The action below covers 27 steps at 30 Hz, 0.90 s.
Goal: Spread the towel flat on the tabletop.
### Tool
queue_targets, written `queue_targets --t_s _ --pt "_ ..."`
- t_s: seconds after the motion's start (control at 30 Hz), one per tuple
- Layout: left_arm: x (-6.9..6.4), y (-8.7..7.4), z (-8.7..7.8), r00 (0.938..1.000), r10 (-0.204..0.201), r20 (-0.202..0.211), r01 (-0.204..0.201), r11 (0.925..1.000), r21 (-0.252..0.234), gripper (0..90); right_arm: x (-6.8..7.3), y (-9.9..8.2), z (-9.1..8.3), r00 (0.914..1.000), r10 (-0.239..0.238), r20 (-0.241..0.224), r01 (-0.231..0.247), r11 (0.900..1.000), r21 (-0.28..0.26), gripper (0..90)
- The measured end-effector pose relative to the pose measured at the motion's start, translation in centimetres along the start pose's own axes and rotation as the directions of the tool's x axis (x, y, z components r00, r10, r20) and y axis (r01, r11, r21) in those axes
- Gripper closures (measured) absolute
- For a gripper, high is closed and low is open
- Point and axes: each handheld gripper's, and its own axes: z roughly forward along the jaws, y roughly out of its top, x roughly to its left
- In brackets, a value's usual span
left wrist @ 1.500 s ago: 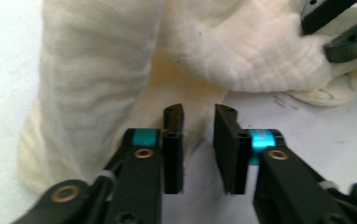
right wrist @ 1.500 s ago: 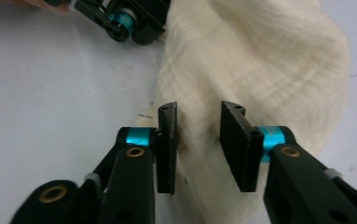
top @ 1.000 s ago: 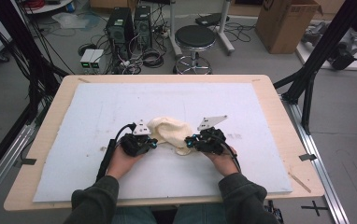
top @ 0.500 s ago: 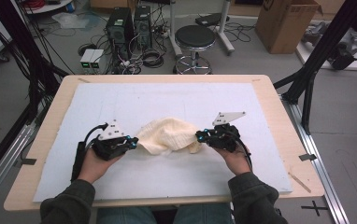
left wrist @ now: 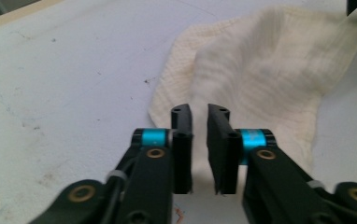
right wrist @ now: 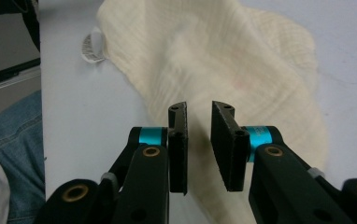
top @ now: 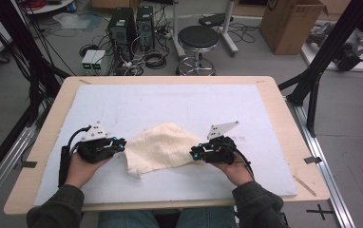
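Observation:
A cream woven cloth (top: 163,147) lies spread on the white mat (top: 184,102), pulled out between my two grippers. My left gripper (top: 121,144) is at the cloth's left corner. Its jaws (left wrist: 199,109) have just been opening and stand a small gap apart, with the cloth (left wrist: 260,60) lying under and beyond them and nothing pressed between the pads. My right gripper (top: 194,153) is at the cloth's right edge. Its jaws (right wrist: 199,106) have also just been opening, a narrow gap apart over the cloth (right wrist: 214,56), which they do not pinch.
The mat covers a wooden table (top: 284,123) whose front edge runs along the person's lap. A small white label (right wrist: 91,45) sticks out of the cloth's edge. Beyond the far edge stand a stool (top: 197,40), computer towers (top: 127,23) and a cardboard box (top: 291,21).
The hands have drawn apart, the left one going farther left. The cloth, bunched up a second ago, now lies stretched out flat, and both pairs of jaws have parted off it.

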Motion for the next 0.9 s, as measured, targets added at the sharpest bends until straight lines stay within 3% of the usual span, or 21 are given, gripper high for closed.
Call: queue_targets --t_s 0.07,0.23,0.37,0.5,0.63,0.7,0.9 --pt "0.0 -0.1 -0.2 0.9999 -0.012 0.011 0.012 0.9999 -0.011 68.0 -0.1 -0.1 -0.2 1.0 0.006 -0.006 -0.006 1.0 -0.006 72.4" --pt "-1.2 -0.4 -0.7 0.9975 0.011 0.07 -0.007 0.9987 -0.051 60.6 -0.3 -1.0 -1.1 1.0 -0.006 -0.002 0.006 0.9999 -0.013 69.0" --pt "-3.1 -1.1 -0.4 0.9888 0.033 0.146 -0.023 0.9972 -0.071 58.5 -0.5 -2.4 -1.8 0.9998 -0.016 0.015 0.015 0.9998 0.013 64.8" --pt "-4.6 -1.4 0.4 0.977 0.083 0.196 -0.077 0.9962 -0.04 55.8 -1.1 -3.7 -2.6 0.9993 -0.008 0.035 0.008 0.9998 0.02 63.0" --pt "-4.7 -2.1 1.1 0.9756 0.082 0.204 -0.08 0.9967 -0.014 53.2 -1.7 -4.6 -3.0 0.9988 0.007 0.048 -0.007 0.9999 0.011 59.6" --pt "-4.6 -2.6 1.6 0.9779 0.082 0.193 -0.089 0.9957 0.025 51.9 -2.0 -4.8 -2.8 0.9986 0.003 0.052 -0.003 1.0 0.004 59.2" --pt "-4.1 -3.0 2.2 0.9822 0.071 0.174 -0.085 0.9938 0.072 51.4 -2.4 -4.9 -1.8 0.9995 0.012 0.03 -0.013 0.9991 0.04 59.9"
